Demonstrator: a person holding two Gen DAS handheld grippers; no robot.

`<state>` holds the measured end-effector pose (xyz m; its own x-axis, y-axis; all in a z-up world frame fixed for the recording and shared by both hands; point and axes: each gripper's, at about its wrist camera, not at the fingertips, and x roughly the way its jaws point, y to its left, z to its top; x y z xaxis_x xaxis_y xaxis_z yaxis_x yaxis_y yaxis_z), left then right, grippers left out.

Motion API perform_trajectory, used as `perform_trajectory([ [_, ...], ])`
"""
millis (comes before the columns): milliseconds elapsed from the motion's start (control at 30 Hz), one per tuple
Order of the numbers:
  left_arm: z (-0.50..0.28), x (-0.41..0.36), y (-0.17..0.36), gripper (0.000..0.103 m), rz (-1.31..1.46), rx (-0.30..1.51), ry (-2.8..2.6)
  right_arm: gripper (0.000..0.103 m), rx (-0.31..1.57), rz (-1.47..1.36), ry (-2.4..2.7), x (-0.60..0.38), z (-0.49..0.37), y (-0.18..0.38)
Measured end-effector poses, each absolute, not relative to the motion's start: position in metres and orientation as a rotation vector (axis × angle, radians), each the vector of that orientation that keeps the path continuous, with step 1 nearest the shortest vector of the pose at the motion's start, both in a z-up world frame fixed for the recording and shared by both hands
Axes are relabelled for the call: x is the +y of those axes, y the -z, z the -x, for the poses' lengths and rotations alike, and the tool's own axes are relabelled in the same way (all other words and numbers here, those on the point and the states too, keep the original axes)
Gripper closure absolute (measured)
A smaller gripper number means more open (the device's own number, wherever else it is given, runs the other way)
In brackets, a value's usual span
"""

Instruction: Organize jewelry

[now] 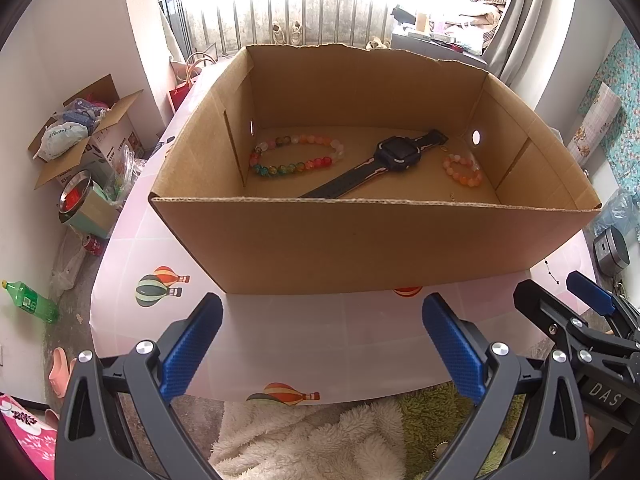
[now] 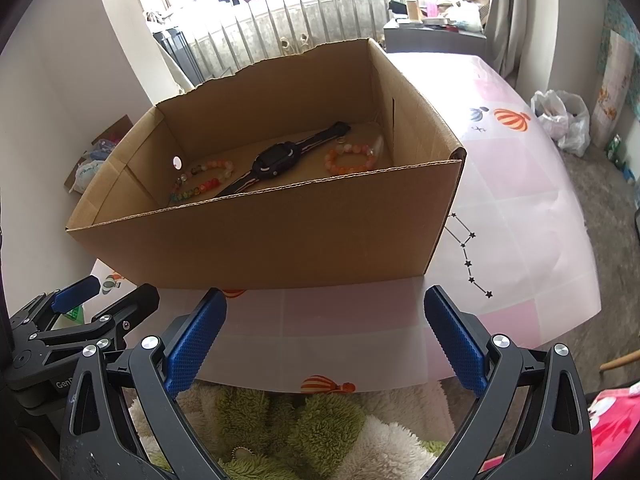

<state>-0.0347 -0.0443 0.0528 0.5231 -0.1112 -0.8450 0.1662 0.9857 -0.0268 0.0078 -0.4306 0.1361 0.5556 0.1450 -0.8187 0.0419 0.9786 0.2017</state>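
An open cardboard box (image 1: 360, 240) (image 2: 260, 240) stands on a pink table. Inside lie a multicoloured bead bracelet (image 1: 296, 156) (image 2: 202, 184) at the left, a black watch (image 1: 384, 160) (image 2: 280, 160) in the middle, and a smaller orange-pink bead bracelet (image 1: 464, 170) (image 2: 350, 158) at the right. My left gripper (image 1: 322, 344) is open and empty, in front of the box's near wall. My right gripper (image 2: 324, 336) is open and empty too, also in front of the box; it shows at the right edge of the left wrist view (image 1: 560, 296).
The pink table (image 1: 300, 344) (image 2: 520, 208) has balloon prints and its front edge lies just under the grippers. A fluffy white and green fabric (image 2: 300, 420) lies below. Floor clutter at the left: an open carton (image 1: 84, 128), a green bottle (image 1: 32, 300).
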Motion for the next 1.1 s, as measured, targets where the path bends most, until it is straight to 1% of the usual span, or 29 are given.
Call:
perform_trajectory([
  [1100, 0.0330, -0.0448, -0.0515, 0.006, -0.057, 1.016, 0.167, 0.008, 0.982, -0.208, -0.060, -0.4299, -0.0082, -0.1360],
])
